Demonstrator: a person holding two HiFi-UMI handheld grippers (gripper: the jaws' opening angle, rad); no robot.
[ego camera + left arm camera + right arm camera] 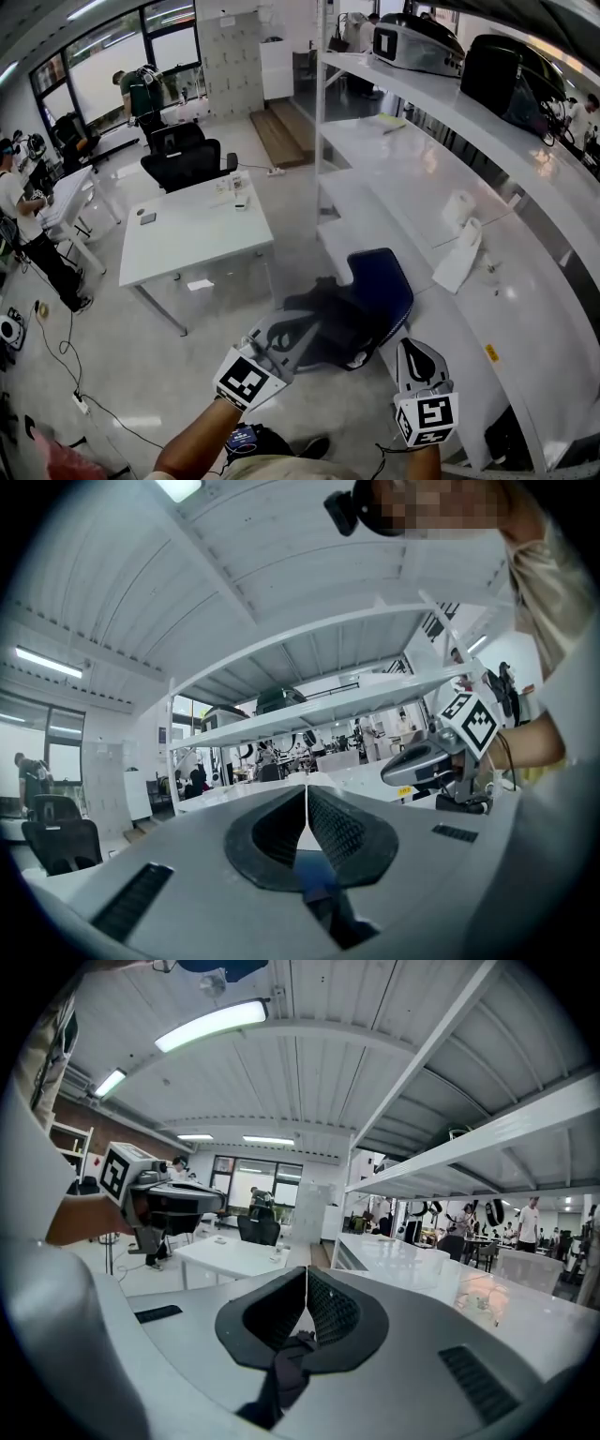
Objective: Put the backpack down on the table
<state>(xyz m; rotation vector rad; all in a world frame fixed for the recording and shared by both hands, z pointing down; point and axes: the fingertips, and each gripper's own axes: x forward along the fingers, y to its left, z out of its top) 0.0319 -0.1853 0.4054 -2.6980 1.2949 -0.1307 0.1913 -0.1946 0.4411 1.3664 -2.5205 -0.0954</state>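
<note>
A blue and dark grey backpack (361, 300) hangs above the floor between my two grippers, next to the long white bench. My left gripper (298, 330) is shut on its left side; in the left gripper view the jaws (307, 799) meet over blue fabric and a dark strap (319, 878). My right gripper (407, 345) is shut on the bag's right side, and in its own view the jaws (306, 1283) pinch a dark strap (284, 1372). Each gripper shows in the other's view: the right gripper (429, 758) and the left gripper (173, 1199). The white table (192, 230) stands ahead on the left.
Black office chairs (187, 159) stand behind the table, which carries small items. The long white bench (412, 169) on the right carries a paper roll (458, 206) and a white bag (459, 258); black cases (511, 70) sit on the shelf above. People stand at the far left. Cables lie on the floor.
</note>
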